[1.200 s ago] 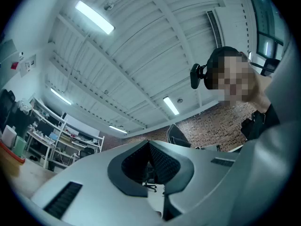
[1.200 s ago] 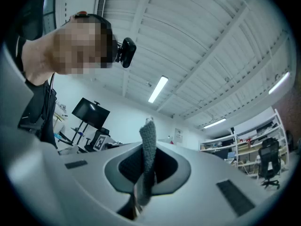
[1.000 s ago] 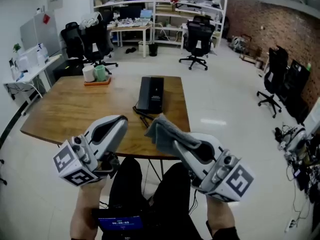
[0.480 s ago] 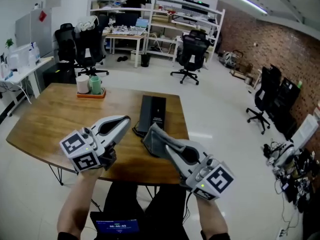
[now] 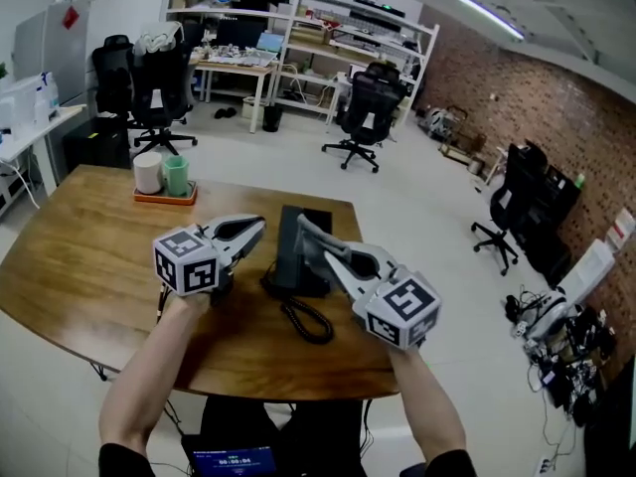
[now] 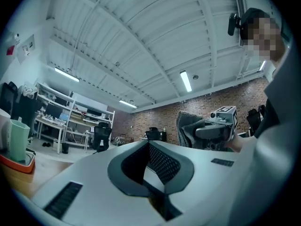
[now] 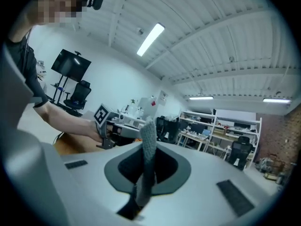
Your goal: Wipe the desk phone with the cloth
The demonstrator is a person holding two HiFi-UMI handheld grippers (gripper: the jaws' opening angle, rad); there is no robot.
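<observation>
A black desk phone lies on the wooden table, its coiled cord trailing toward me. My right gripper hovers over the phone's middle, shut on a grey cloth. In the right gripper view the cloth stands up between the jaws. My left gripper is just left of the phone, jaws together with nothing in them. The left gripper view looks upward and shows the right gripper with the cloth; the phone is out of sight there.
An orange tray with a white roll and a green cup stands at the table's far left. Office chairs and shelves fill the room behind. The table's right edge runs close beside the phone.
Both grippers have moved forward from the table's near edge to the phone. The right one carried the cloth over the phone; the left one came up beside it.
</observation>
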